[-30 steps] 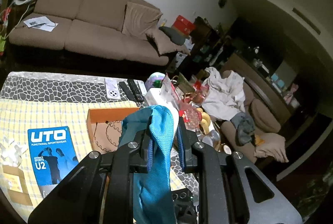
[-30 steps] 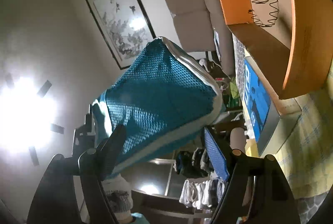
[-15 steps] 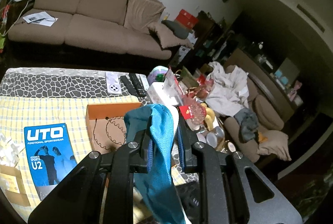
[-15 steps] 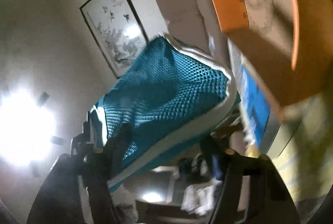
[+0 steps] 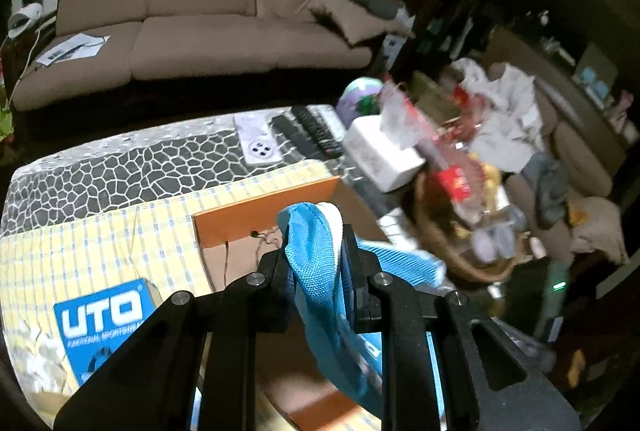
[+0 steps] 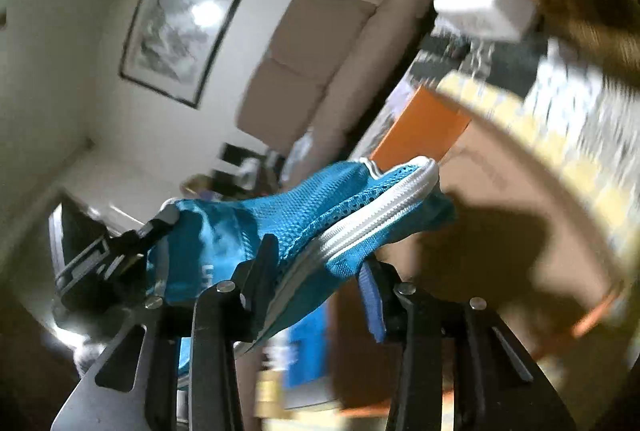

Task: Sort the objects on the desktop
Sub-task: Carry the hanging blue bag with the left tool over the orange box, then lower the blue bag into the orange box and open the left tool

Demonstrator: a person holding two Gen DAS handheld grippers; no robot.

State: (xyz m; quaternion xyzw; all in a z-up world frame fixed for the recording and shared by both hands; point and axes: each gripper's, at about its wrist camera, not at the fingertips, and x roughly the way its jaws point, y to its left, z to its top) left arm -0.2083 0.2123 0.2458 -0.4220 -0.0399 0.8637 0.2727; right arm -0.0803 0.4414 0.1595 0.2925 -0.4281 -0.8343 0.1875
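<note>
A blue mesh pouch [image 5: 316, 263] with a white zipper is held between both grippers above an open orange cardboard box [image 5: 256, 219]. My left gripper [image 5: 316, 259] is shut on one end of the pouch. In the right wrist view the pouch [image 6: 304, 215] stretches from the left gripper's black fingers [image 6: 112, 255] across my right gripper [image 6: 316, 271], whose jaws stand apart with the pouch's zipper edge lying between them. The orange box [image 6: 424, 127] lies just beyond the pouch.
A blue UTO box [image 5: 100, 323] lies on the yellow checked cloth [image 5: 100, 243] left of the orange box. Remotes [image 5: 312, 131], a white power strip [image 5: 258, 143], a white tissue box [image 5: 380, 155] and a cluttered basket [image 5: 460, 231] sit behind and to the right. A beige sofa [image 5: 200, 11] stands beyond.
Both grippers have lowered the pouch toward the orange box. The right wrist view has swung round, so the pouch now lies flatter and the box is below it.
</note>
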